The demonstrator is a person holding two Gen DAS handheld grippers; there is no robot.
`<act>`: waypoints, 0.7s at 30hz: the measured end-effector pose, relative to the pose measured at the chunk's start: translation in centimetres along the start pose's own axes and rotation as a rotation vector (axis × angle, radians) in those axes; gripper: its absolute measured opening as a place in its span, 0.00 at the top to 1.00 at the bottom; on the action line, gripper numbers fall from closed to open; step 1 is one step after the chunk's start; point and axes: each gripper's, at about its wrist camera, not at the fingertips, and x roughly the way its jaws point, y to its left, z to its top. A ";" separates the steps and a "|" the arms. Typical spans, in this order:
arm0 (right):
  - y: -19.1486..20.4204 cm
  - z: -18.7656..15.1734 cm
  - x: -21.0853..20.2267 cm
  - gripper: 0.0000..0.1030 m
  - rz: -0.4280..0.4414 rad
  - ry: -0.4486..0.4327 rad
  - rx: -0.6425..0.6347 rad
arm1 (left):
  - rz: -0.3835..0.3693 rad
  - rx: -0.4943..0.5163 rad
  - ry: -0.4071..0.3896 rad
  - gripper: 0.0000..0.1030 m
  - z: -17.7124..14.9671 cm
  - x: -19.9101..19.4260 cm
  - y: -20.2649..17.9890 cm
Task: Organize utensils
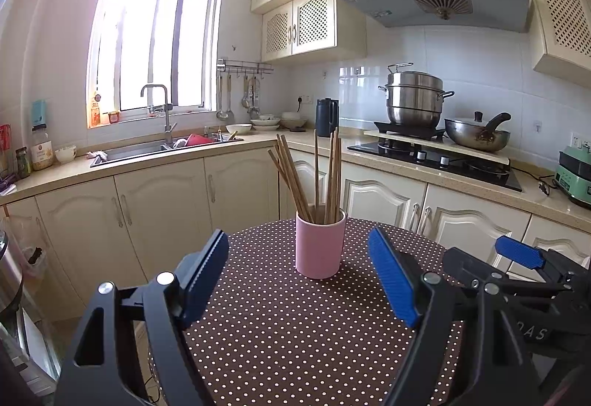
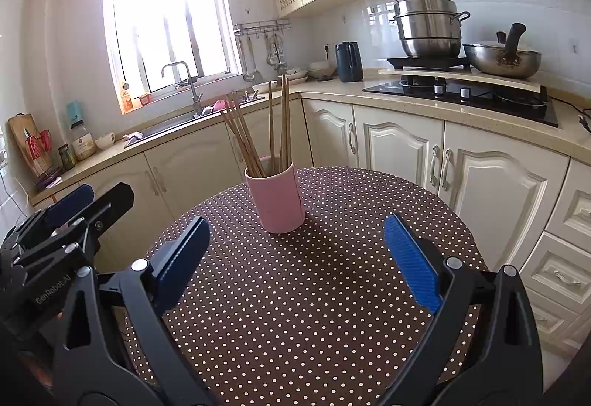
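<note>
A pink cup (image 1: 320,246) stands upright on the round table with a brown polka-dot cloth (image 1: 288,324). Several wooden chopsticks (image 1: 325,177) stand in it, some leaning left. My left gripper (image 1: 299,254) is open and empty, a little in front of the cup, jaws wide apart. The cup also shows in the right wrist view (image 2: 276,198), with the chopsticks (image 2: 258,132) in it. My right gripper (image 2: 295,239) is open and empty, in front of the cup. It shows at the right of the left wrist view (image 1: 517,254).
Cream kitchen cabinets (image 1: 162,203) and a counter run behind the table. A sink (image 1: 147,147) with a tap sits under the window. A steel pot (image 1: 413,99) and a wok (image 1: 476,134) stand on the stove at the right.
</note>
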 end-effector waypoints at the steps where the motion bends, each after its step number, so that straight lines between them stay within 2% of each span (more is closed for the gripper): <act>1: 0.0 0.1 0.0 0.09 0.000 0.001 0.000 | 0.000 0.002 0.001 0.25 0.0 0.0 0.0; 21: 0.0 0.4 1.4 0.09 -0.002 0.021 0.004 | 0.003 -0.004 0.020 0.25 0.4 1.4 0.7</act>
